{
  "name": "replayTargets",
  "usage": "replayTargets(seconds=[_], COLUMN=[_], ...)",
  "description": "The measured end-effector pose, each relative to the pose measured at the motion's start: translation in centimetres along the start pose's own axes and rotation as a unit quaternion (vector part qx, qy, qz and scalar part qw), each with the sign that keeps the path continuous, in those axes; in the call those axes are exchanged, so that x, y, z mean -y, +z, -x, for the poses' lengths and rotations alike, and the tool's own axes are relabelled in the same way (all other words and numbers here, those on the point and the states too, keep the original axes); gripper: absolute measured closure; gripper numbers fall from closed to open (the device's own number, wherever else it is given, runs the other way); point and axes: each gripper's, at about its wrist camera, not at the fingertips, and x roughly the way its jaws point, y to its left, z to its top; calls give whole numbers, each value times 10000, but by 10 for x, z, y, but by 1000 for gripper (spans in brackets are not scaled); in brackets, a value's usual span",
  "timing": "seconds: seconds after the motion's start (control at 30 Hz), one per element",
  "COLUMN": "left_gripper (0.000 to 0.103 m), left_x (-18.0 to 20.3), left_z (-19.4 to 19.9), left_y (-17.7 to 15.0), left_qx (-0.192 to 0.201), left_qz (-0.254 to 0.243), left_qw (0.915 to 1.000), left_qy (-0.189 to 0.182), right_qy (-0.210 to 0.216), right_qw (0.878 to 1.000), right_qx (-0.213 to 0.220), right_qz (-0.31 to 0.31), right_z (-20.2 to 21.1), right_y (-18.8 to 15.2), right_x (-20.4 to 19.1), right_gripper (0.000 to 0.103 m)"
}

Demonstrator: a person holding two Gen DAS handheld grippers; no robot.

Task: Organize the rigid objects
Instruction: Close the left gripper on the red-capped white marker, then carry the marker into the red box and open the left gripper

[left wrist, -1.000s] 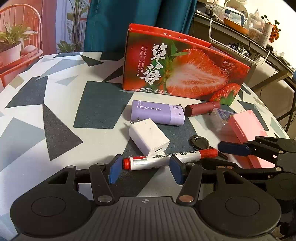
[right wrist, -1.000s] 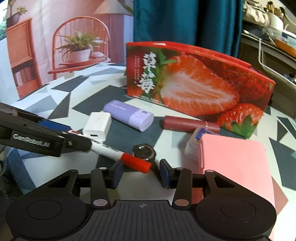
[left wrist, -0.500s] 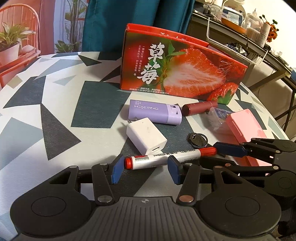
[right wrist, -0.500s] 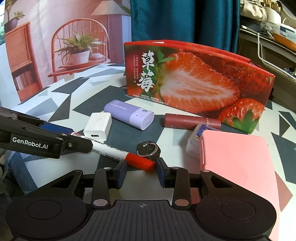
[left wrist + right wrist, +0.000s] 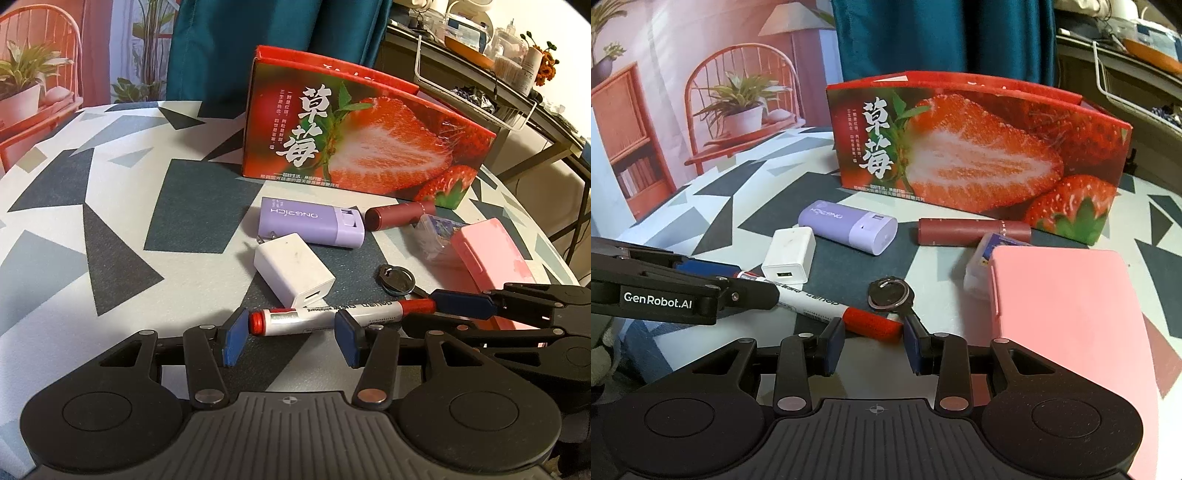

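Observation:
A white whiteboard marker with red ends (image 5: pixel 325 314) lies on the patterned table; it also shows in the right wrist view (image 5: pixel 827 308). My left gripper (image 5: pixel 291 341) is open, its pads on either side of the marker's butt end. My right gripper (image 5: pixel 873 345) is open around the marker's red cap (image 5: pixel 873 325), pads close to it. A white charger (image 5: pixel 293 269), a purple power bank (image 5: pixel 310 227), a dark red tube (image 5: pixel 399 216), a black key ring (image 5: pixel 397 278) and a pink box (image 5: pixel 491 258) lie nearby.
A red strawberry carton (image 5: pixel 354 133) stands open-topped behind the items. A small clear packet (image 5: pixel 982 258) rests against the pink box (image 5: pixel 1067 325). The table edge curves away at left and right. A shelf with a wire basket (image 5: pixel 480 92) stands at the back right.
Both grippers have edged forward over the marker. The right gripper's pads have closed in nearer the red cap. The marker has not moved.

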Motion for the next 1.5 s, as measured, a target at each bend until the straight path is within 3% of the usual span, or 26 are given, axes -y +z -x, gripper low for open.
replayTargets(seconds=[0.43, 0.57, 0.9, 1.1, 1.27, 1.5], left_gripper=[49, 49, 49, 49, 49, 49], left_x=[0, 1, 11, 28, 39, 52], left_z=[3, 19, 38, 18, -14, -77], left_y=[0, 11, 94, 157, 197, 212], left_qx=[189, 465, 1118, 1404, 1270, 530], left_qz=[9, 82, 287, 113, 138, 16], left_qw=[9998, 9988, 9930, 9894, 9906, 9974], left_qy=[-24, -98, -241, -345, -492, -495], right_qy=[41, 29, -113, -279, -413, -538], right_qw=[10000, 9993, 9913, 9890, 9886, 9925], right_qx=[27, 368, 1282, 1440, 1435, 908], right_qz=[-87, -14, 276, 199, -197, -618], right_z=[-2, 11, 36, 24, 4, -31], right_y=[1, 12, 84, 134, 165, 177], right_x=[2, 1, 18, 51, 89, 131], right_gripper=[71, 71, 70, 70, 70, 70])
